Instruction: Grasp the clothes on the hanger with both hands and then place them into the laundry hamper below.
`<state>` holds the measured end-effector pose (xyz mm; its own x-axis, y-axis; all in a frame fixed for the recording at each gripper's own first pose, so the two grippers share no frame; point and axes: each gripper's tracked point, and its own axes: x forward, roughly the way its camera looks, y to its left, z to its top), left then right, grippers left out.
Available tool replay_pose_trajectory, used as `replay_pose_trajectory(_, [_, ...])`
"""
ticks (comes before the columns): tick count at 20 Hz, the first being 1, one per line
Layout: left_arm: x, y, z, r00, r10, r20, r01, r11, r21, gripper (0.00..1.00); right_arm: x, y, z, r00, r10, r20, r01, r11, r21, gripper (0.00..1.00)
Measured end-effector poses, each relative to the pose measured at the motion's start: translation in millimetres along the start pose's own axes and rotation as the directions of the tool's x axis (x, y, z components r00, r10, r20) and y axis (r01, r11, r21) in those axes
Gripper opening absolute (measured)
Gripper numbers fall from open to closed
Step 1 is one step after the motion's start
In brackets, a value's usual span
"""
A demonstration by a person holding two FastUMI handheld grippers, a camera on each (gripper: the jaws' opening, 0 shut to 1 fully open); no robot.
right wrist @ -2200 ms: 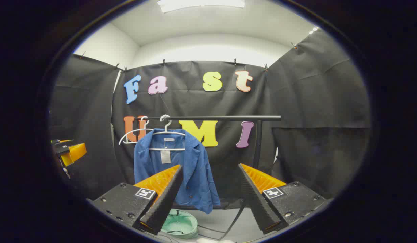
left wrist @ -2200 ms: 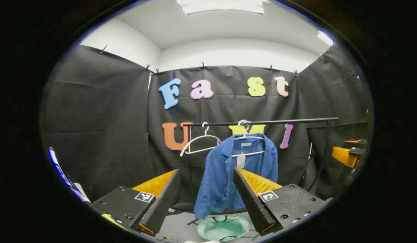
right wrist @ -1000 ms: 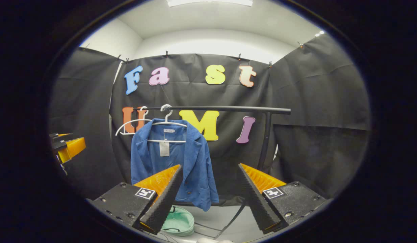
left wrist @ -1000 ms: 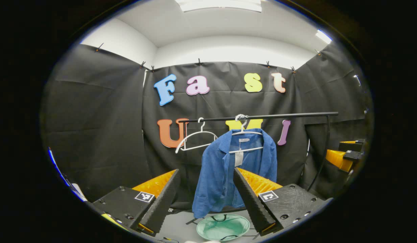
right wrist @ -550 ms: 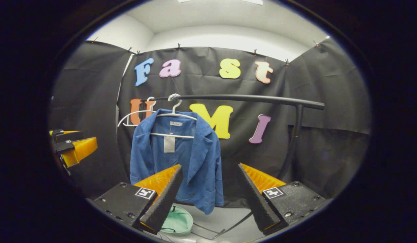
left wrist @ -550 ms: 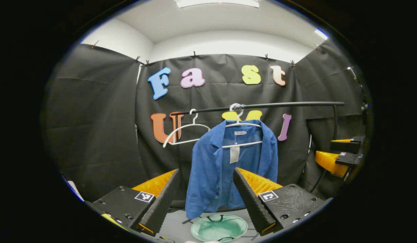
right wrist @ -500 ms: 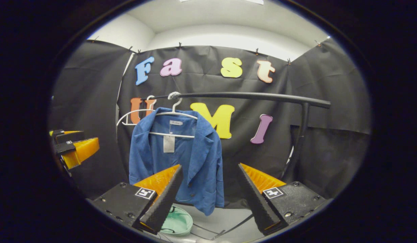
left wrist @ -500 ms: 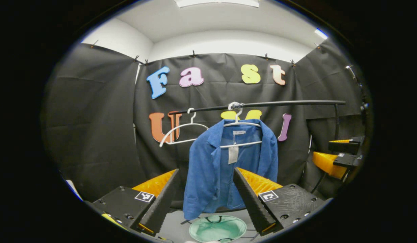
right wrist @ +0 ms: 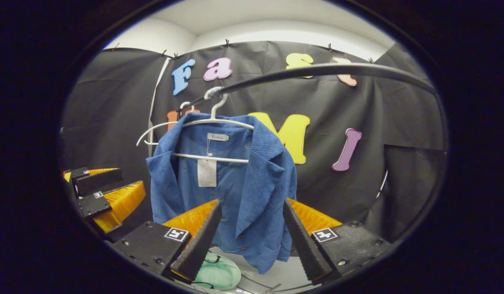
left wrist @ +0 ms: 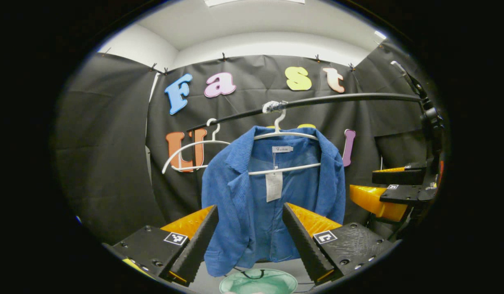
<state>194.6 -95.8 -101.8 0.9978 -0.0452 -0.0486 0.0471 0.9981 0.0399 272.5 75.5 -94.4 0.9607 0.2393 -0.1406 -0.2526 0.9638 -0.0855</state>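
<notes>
Left gripper view: jacket (left wrist: 252,212) between open claw (left wrist: 248,245).

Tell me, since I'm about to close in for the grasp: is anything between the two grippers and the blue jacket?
Nothing visible. The blue jacket hangs straight ahead of the left gripper and right gripper, both with jaws open. The empty hanger hangs off to the side.
</notes>
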Motion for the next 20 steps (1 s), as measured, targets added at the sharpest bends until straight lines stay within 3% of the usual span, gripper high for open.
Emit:
replay_pose_trajectory(2, [24.4, 0.5, -7.7, 1.000, 0.029, -0.008, -0.029, 1.000, -0.005, 0.98, 28.5, -0.4, -4.8, 1.000, 0.010, -0.016, -0.010, 1.000, -0.010, 0.97])
replay_pose_trajectory(6, [63.7, 10.2, -22.8, 0.994, 0.104, -0.035, -0.103, 0.995, 0.007, 0.97, 67.3, 2.1, -8.1, 0.999, 0.026, -0.024, -0.026, 0.999, -0.020, 0.95])
replay_pose_trajectory(7, [74.1, 12.4, -25.9, 0.992, 0.119, -0.045, -0.119, 0.993, 0.011, 0.97, 74.2, 3.4, -8.3, 0.999, 0.030, -0.027, -0.030, 0.999, -0.016, 0.98])
replay_pose_trajectory(14, [114.6, 21.5, -34.0, 0.987, 0.151, -0.058, -0.149, 0.988, 0.036, 0.97, 112.6, 6.1, -1.0, 0.999, 0.036, -0.015, -0.035, 0.999, 0.007, 0.93])
replay_pose_trajectory(15, [116.8, 24.0, -34.2, 0.985, 0.162, -0.056, -0.160, 0.986, 0.047, 0.95, 117.3, 3.4, -0.8, 1.000, 0.025, -0.011, -0.025, 1.000, 0.015, 0.91])
replay_pose_trajectory(20, [126.7, 29.7, -42.2, 0.981, 0.175, -0.081, -0.170, 0.983, 0.064, 0.65, 136.4, -5.9, -7.9, 1.000, 0.014, -0.020, -0.013, 0.997, 0.072, 0.71])
